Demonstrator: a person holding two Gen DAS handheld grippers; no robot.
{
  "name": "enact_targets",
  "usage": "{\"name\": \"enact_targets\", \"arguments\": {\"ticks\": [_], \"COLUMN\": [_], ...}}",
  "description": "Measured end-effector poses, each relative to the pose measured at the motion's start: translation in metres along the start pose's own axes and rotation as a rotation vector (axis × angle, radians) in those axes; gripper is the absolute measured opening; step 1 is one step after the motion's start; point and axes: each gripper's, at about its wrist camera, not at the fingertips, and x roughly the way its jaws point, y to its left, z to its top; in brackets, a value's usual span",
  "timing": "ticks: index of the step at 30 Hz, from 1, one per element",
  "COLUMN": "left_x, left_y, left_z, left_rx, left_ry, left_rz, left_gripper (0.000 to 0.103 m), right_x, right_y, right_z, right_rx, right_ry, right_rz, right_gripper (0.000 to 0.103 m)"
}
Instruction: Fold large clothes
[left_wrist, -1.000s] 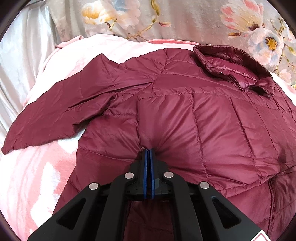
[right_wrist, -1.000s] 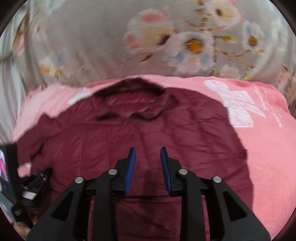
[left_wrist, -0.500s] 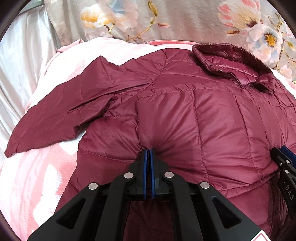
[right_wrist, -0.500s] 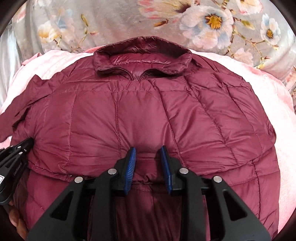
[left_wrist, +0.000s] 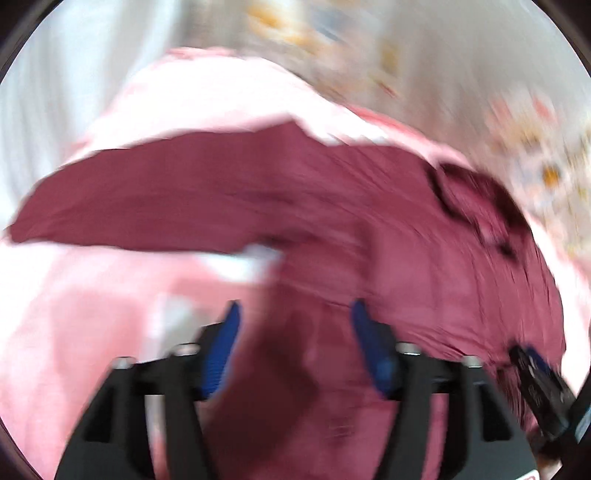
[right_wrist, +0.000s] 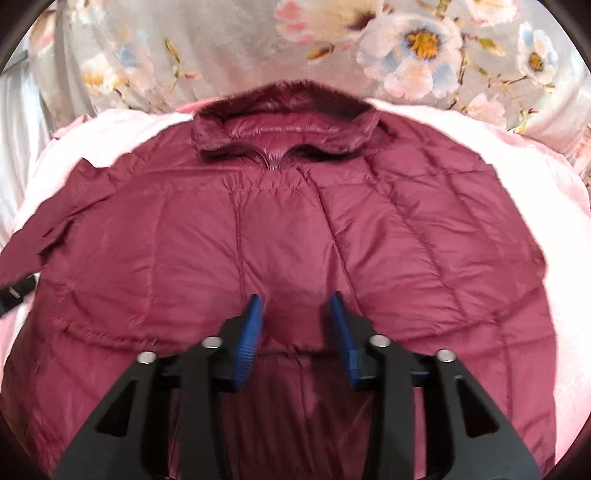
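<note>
A maroon quilted puffer jacket lies front up on a pink blanket, collar at the far side. My right gripper hangs over the jacket's lower middle. Its jaws are opening, with a puffed fold of fabric between them that the pads do not press. The left wrist view is blurred by motion. There my left gripper is opening wide above the jacket's left edge, holding nothing. The left sleeve stretches out to the left. The right gripper's tip shows at the lower right.
The pink blanket surrounds the jacket on both sides. Floral grey fabric rises behind the collar. A white sheet lies at the far left. A black part of the left gripper shows at the right wrist view's left edge.
My left gripper let go of the pinched jacket fold, opened wide and swung left toward the sleeve. The right gripper's jaws spread wider over the jacket's middle.
</note>
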Motion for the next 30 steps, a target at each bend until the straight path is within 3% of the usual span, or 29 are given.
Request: {"name": "enact_targets", "arguments": {"ticks": [2, 8, 12, 13, 15, 17, 18, 21, 24, 30], "left_x": [-0.015, 0.001, 0.018, 0.022, 0.027, 0.031, 0.029, 0.009, -0.031, -0.102], "left_y": [0.051, 0.206, 0.275, 0.285, 0.293, 0.284, 0.273, 0.227, 0.153, -0.033], "left_z": [0.013, 0.051, 0.067, 0.069, 0.074, 0.087, 0.096, 0.118, 0.141, 0.151], "left_rx": [-0.072, -0.349, -0.533, -0.558, -0.595, -0.574, -0.544, -0.427, -0.248, 0.091], "left_ry": [-0.036, 0.031, 0.046, 0.058, 0.067, 0.075, 0.077, 0.022, -0.076, -0.175], "left_rz": [0.086, 0.268, 0.284, 0.283, 0.251, 0.233, 0.212, 0.204, 0.164, -0.053], "left_gripper": [0.081, 0.081, 0.08, 0.077, 0.06, 0.007, 0.002, 0.002, 0.001, 0.001], "right_x": [-0.018, -0.047, -0.056, -0.057, -0.061, -0.066, -0.069, -0.076, -0.082, -0.093], "right_y": [0.002, 0.009, 0.006, 0.005, 0.003, 0.0, -0.002, -0.009, -0.017, -0.033], "right_z": [-0.008, -0.04, -0.059, -0.061, -0.067, -0.07, -0.07, -0.069, -0.065, -0.06], "right_rx": [-0.009, -0.013, 0.018, 0.019, 0.025, 0.026, 0.026, 0.043, 0.062, 0.097], "right_ry": [-0.013, 0.013, 0.057, 0.064, 0.074, 0.077, 0.074, 0.063, 0.049, 0.028], "right_rz": [0.01, 0.035, 0.033, 0.027, 0.014, 0.006, -0.004, -0.017, -0.023, -0.029], "right_gripper": [0.05, 0.056, 0.056, 0.056, 0.057, 0.057, 0.057, 0.058, 0.059, 0.061]}}
